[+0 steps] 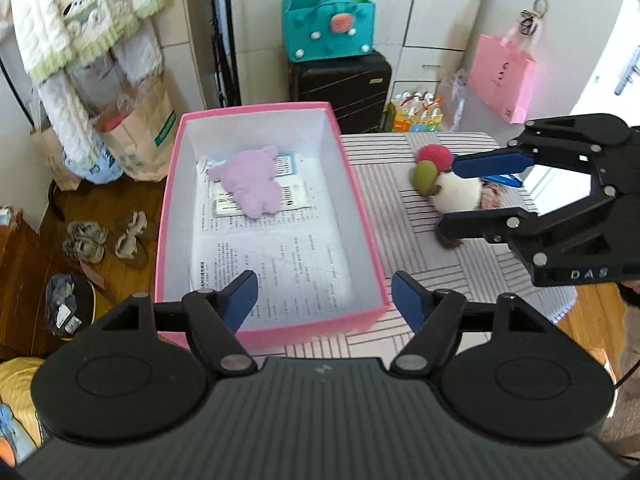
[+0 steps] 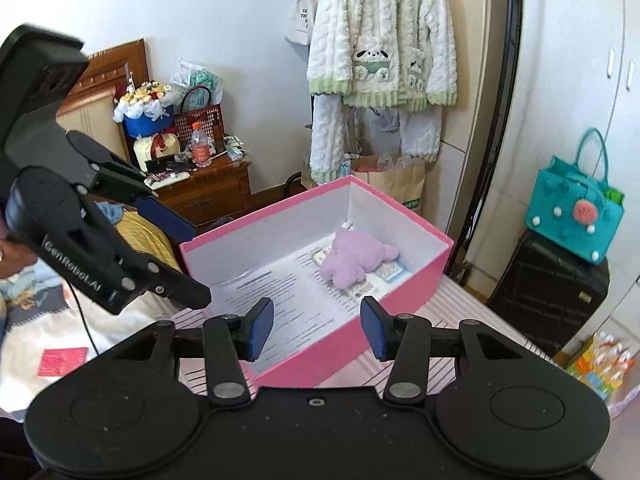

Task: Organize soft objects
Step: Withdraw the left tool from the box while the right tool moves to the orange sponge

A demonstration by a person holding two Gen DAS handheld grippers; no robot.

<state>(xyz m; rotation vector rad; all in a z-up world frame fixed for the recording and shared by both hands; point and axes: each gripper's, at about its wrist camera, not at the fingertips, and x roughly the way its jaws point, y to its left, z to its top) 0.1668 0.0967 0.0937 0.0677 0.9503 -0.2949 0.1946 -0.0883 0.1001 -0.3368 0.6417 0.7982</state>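
Note:
A pink box (image 1: 312, 330) lined with printed paper stands on the striped table (image 1: 400, 248). A purple plush toy (image 1: 250, 182) lies at its far end. My left gripper (image 1: 324, 300) hangs open over the box's near edge with nothing between its blue pads. To the right of the box a white plush (image 1: 466, 192) with a red ball and a green ball lies on the table. My right gripper (image 1: 449, 197) hovers in front of it. In the right wrist view my right gripper (image 2: 316, 320) is open and empty above the box (image 2: 320, 360) and the purple plush (image 2: 352, 260). My left gripper (image 2: 196, 264) is at the left.
A teal felt bag (image 1: 328, 26) sits on a black suitcase (image 1: 340, 84) behind the table. A pink paper bag (image 1: 502, 76) hangs at the right. Paper bags (image 1: 136, 136) and slippers (image 1: 106, 240) are on the floor at the left. A white fleece jacket (image 2: 384, 32) hangs above.

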